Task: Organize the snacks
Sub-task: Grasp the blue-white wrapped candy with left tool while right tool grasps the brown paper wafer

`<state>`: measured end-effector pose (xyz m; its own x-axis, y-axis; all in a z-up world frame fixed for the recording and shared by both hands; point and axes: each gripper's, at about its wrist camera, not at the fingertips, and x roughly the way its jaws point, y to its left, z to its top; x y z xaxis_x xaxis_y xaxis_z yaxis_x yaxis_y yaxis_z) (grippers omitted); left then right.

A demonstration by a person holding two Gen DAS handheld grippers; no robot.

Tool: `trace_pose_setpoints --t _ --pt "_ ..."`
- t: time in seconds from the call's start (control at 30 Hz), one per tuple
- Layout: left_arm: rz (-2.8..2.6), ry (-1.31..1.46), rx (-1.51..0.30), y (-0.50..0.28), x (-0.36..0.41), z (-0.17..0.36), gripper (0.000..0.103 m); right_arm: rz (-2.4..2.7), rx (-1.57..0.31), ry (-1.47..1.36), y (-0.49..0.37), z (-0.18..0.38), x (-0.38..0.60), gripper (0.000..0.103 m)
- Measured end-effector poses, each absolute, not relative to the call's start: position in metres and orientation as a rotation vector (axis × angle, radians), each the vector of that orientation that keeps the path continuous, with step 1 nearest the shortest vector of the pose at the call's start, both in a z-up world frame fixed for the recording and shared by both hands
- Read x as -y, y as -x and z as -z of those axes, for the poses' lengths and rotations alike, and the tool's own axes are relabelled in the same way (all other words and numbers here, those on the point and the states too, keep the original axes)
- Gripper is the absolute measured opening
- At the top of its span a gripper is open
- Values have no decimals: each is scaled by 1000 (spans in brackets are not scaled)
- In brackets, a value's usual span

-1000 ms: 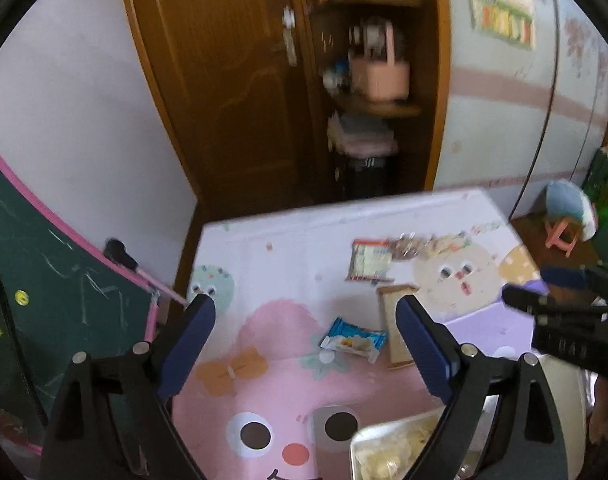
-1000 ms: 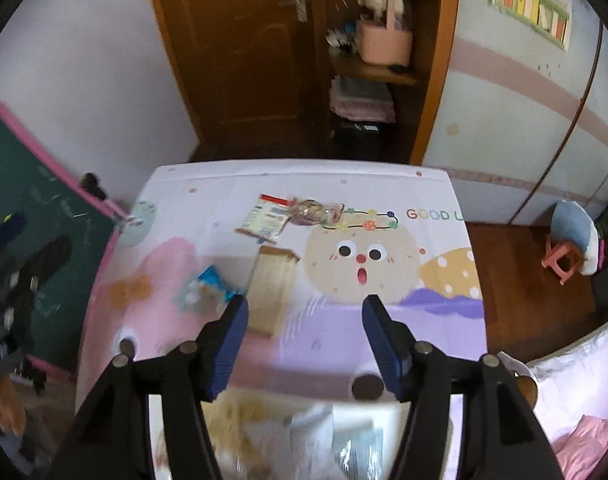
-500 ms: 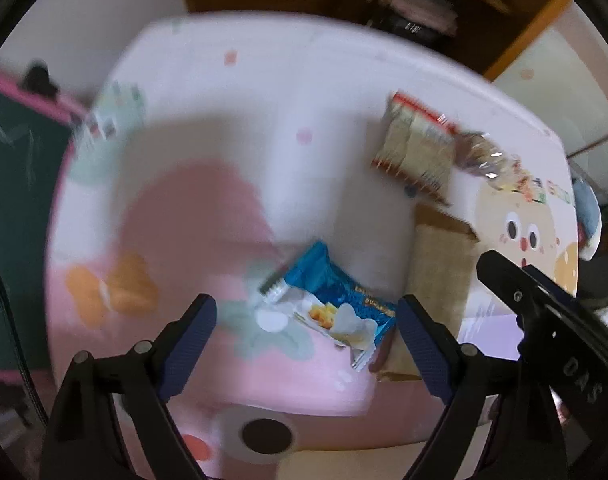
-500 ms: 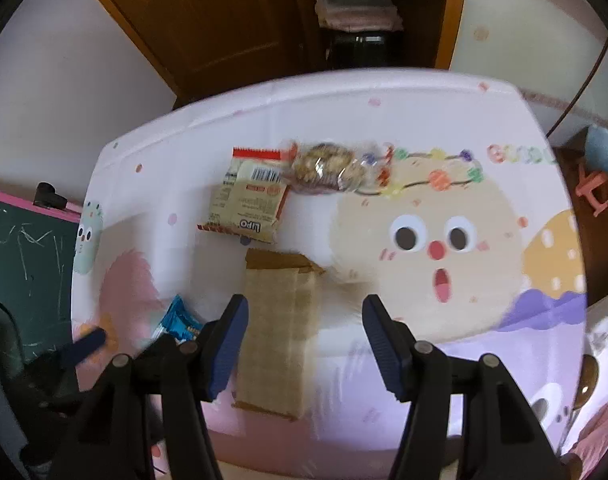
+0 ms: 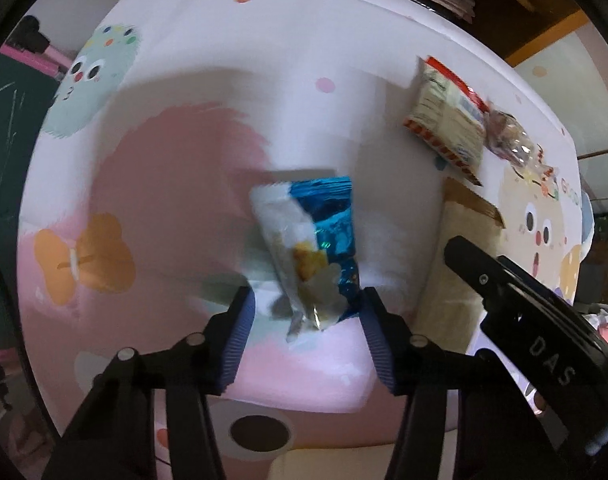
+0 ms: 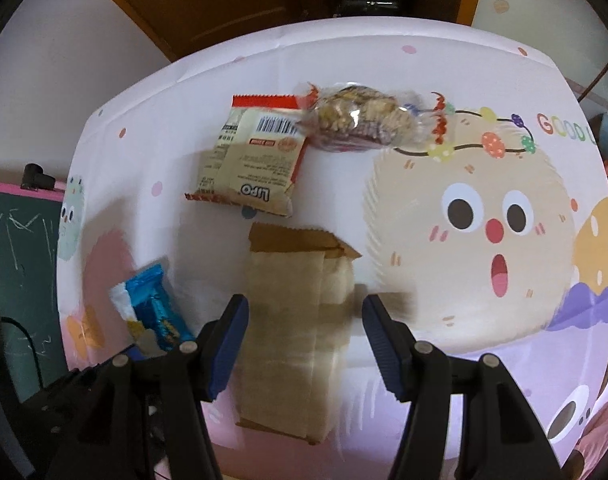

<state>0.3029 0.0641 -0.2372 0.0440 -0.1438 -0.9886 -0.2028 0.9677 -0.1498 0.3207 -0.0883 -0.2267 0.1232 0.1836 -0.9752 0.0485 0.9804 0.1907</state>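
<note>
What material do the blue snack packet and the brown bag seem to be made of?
The blue snack packet looks like glossy metallised plastic film: it shows bright glints and sharp crinkles. The brown bag looks like matte kraft paper: its surface is dull, it has flat folds and a zigzag-cut top edge. A pale window-like panel on it may be another material; blur leaves this open.

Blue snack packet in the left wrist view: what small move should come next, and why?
Probably close the left hand-held gripper on the blue snack packet. Its lower end already lies between the open jaws, with gaps on both sides. The right hand-held gripper hangs open over the brown paper bag, clear of this grasp.
</note>
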Motion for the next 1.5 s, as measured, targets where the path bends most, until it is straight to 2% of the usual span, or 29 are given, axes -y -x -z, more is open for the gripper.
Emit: trace_pose_setpoints --t 0.03,0.1,0.13,0.33,0.43,0.6,0.83,0.87,0.9,0.93,1.0,1.1,1.2,1.4,1.5 --pt "-42 284 -1532 -303 -67 238 56 -95 -1447 -182 -322 228 85 60" --pt "-24 279 -1521 -302 -73 236 67 -91 -1447 -150 -323 228 79 60" --pt "-33 264 -1513 -301 -75 234 68 -87 -1446 -136 -323 228 77 60" --pt "-79 187 -1473 -300 -78 231 69 -64 -1450 -70 -326 231 61 63" --pt "-72 151 -1471 -302 -74 233 69 -57 -1448 -19 -328 232 56 57" --pt "-59 141 -1421 -304 -64 219 72 1 -1447 25 -321 230 79 54" --pt "-88 48 -1420 -318 -48 222 73 18 -1444 -137 -307 223 132 54" --pt "-89 46 -1426 -318 -47 225 68 14 -1435 -153 -305 220 136 54" --pt "-80 49 -1439 -320 -45 226 51 5 -1421 -172 -302 215 141 54" --pt "-69 61 -1446 -321 -42 229 41 -6 -1407 -191 -298 210 146 54" --pt "-54 79 -1447 -323 -42 227 28 -28 -1380 -233 -291 200 158 54" --pt "-38 105 -1425 -325 -40 220 21 -50 -1341 -282 -281 186 171 53" --pt "-20 111 -1374 -321 -42 204 21 -64 -1295 -316 -269 171 180 53" --pt "52 52 -1172 -273 -39 120 20 -71 -1185 -339 -249 135 190 53" --pt "116 31 -1062 -240 -37 69 20 -94 -1091 -354 -223 93 192 53"
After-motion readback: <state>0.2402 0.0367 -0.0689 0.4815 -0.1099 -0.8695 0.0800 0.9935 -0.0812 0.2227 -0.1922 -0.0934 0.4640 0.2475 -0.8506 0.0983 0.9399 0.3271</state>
